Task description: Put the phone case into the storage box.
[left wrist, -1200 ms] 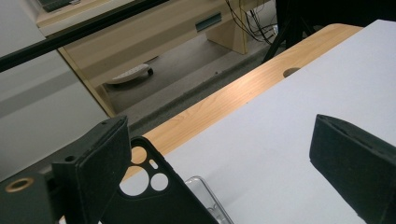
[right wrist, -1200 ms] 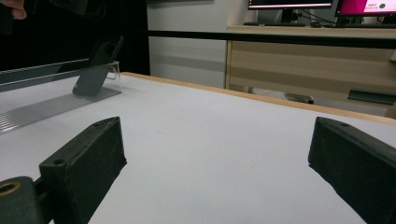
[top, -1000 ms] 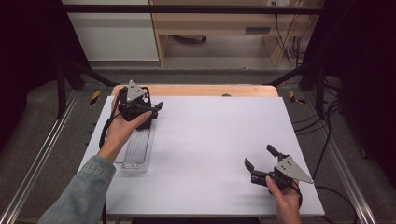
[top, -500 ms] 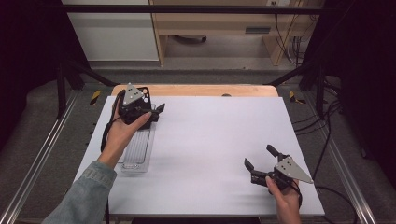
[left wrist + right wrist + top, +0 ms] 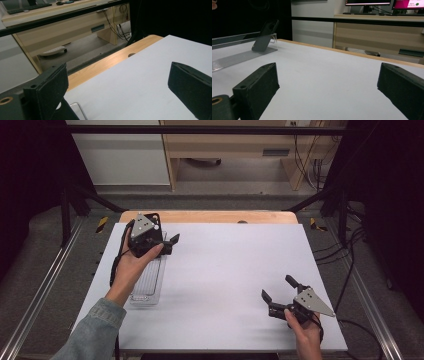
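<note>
My left tongs (image 5: 170, 242) hang over the far end of the clear tray (image 5: 148, 282), jaws wide apart, nothing between them. In the left gripper view there's just bare white desk (image 5: 140, 85) between the pads, plus a bit of the tray's rim (image 5: 79, 108) at bottom centre, so the tray sits below and behind the jaw line, toward me.

The tray lies on the left side of the desk, near its left edge. Long axis runs near-to-far, roughly in line with my left forearm. My left hand (image 5: 131, 265) covers part of it.

My right tongs (image 5: 281, 296) are at the near right of the desk, also open wide and empty, well apart from the tray. The right gripper view has the tray (image 5: 239, 58) far off at its left, with a dark flat thing (image 5: 265, 35) leaning at its end; can't tell what it is.

Left is clearly nearer. My guess: to take the tray, the left tongs need to drop and pull back toward me, closing across the short side of the rim.
</note>
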Demonstrator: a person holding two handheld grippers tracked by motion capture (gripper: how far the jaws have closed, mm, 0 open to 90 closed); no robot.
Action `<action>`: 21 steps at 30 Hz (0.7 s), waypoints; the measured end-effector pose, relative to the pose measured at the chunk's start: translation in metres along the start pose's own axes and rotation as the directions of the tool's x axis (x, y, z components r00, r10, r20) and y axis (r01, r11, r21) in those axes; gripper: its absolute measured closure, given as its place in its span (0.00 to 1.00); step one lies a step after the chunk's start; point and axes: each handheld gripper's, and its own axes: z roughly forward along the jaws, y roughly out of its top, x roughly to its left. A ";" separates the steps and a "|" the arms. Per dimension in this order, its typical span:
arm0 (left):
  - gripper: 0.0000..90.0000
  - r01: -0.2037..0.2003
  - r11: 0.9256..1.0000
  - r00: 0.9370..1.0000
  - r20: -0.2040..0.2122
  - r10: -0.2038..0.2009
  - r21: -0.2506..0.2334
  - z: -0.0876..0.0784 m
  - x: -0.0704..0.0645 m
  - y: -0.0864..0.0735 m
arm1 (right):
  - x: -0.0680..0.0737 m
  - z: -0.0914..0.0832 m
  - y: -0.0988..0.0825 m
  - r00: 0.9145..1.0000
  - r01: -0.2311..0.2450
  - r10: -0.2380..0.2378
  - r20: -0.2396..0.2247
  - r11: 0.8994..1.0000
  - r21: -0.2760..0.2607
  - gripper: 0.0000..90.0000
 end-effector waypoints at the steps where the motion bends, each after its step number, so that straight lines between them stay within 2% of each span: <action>1: 0.03 0.001 1.000 1.000 0.001 -0.001 -0.001 0.000 -0.001 0.000 | 0.000 0.000 0.000 1.000 -0.001 0.001 0.000 1.000 0.000 0.04; 21: 0.03 0.035 0.999 0.999 0.019 -0.035 -0.012 -0.011 -0.004 -0.003 | 0.001 0.000 0.000 1.000 0.001 -0.001 -0.002 1.000 0.001 0.04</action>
